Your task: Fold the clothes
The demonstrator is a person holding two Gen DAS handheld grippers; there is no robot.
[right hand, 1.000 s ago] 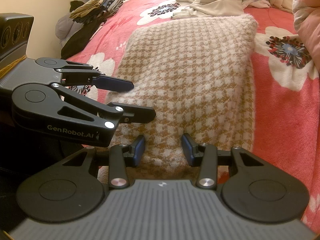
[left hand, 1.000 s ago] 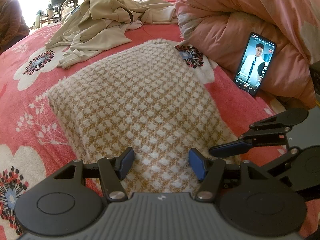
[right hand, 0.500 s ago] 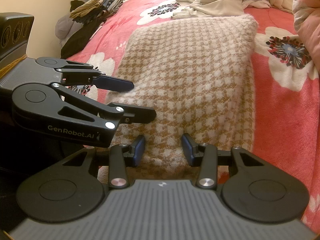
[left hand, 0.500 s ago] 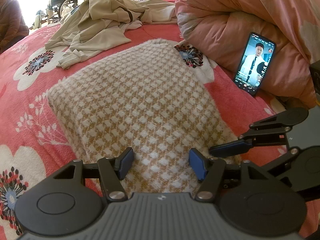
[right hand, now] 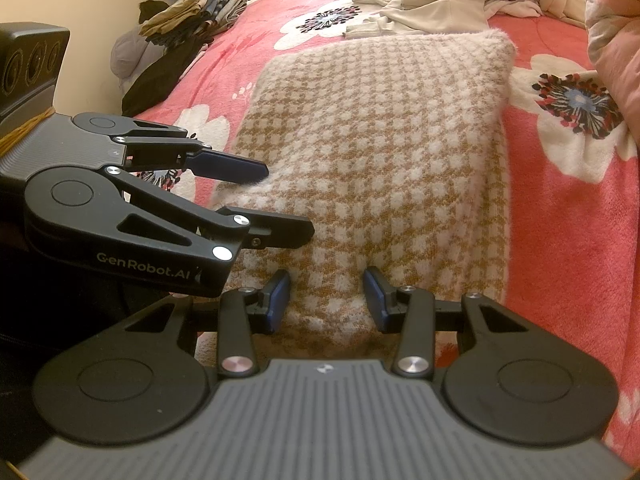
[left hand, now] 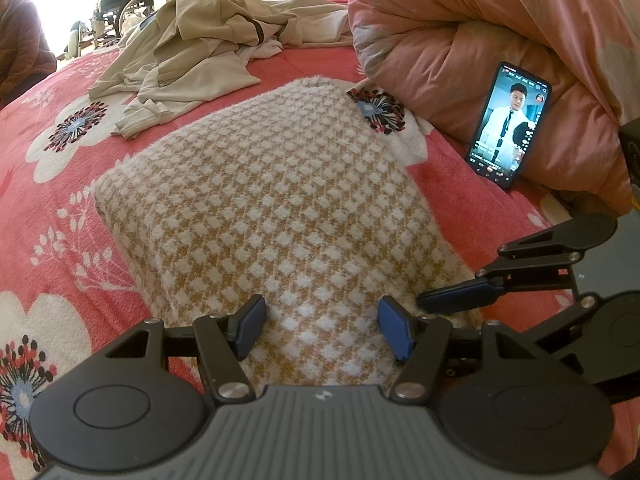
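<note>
While both sets of tongs sit at the near hem of the houndstooth knit sweater (left hand: 276, 200), the step in hand looks like taking hold of that hem for another fold. Left gripper (left hand: 322, 330): fingers well apart, knit bulging up between them, pads not visibly pressing; reads as open astride the cloth, no grip yet. Right gripper (right hand: 326, 298): narrower gap, a hump of knit rising between the blue pads (right hand: 278, 294), and both pads seem to bear on its sides, so judged clamped on the hem, though contact is hard to confirm. Each gripper shows in the other's view, side by side, close together, both angled down onto the same near edge. Sweater already lies as a tidy rectangle, flat on the floral red bedspread (left hand: 60, 216), running from the tongs toward the bed's far side. Next move probably calls for the left to close on the hem, then both to lift evenly and carry the near edge over to the far one. Beyond the far edge: crumpled beige garments (left hand: 208, 52), unfolded. Toward the right edge of the bed: a lit phone (left hand: 508, 126) propped on a pink quilt (left hand: 480, 32).
</note>
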